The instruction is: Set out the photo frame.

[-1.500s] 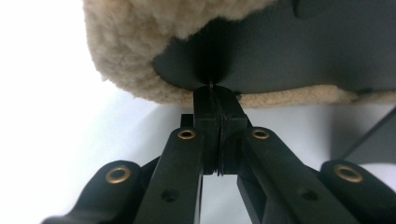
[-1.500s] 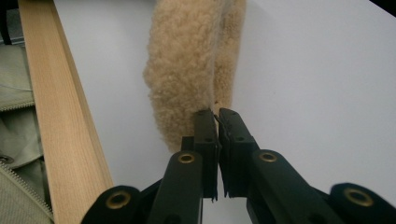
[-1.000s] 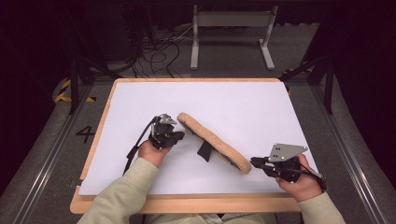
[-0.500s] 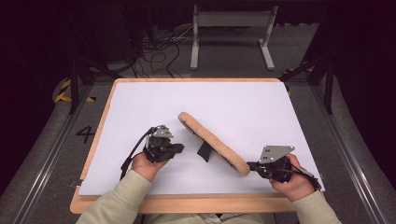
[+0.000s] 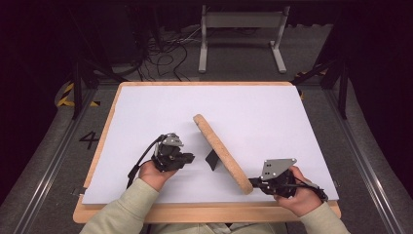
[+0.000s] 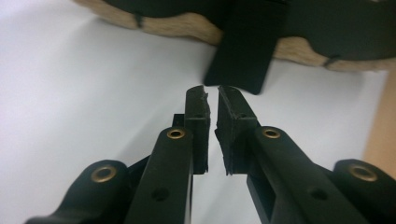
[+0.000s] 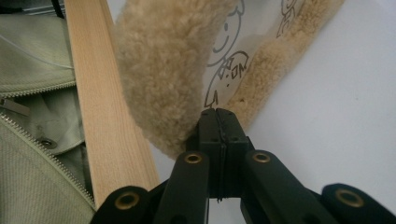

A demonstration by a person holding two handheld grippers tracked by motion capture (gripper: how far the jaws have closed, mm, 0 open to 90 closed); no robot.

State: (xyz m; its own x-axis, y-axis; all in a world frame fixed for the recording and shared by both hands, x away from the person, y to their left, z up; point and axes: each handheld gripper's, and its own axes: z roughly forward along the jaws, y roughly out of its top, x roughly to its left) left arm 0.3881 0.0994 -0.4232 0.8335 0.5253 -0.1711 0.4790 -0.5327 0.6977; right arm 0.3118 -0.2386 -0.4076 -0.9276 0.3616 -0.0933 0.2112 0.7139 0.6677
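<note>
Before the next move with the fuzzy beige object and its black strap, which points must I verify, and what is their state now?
1. Right gripper shut at the near end of the fuzzy beige object: ok; in the right gripper view its jaws meet at the fleece edge.
2. Fleece truly pinched between them: cannot tell.
3. Left gripper aimed at the black strap: ok, the strap lies just beyond its tips.
4. Left gripper ready to take the strap: not ok, its jaws are almost closed and hold nothing.
5. Object lies fully on the white sheet: ok.
6. Cable away from the object: ok.
</note>
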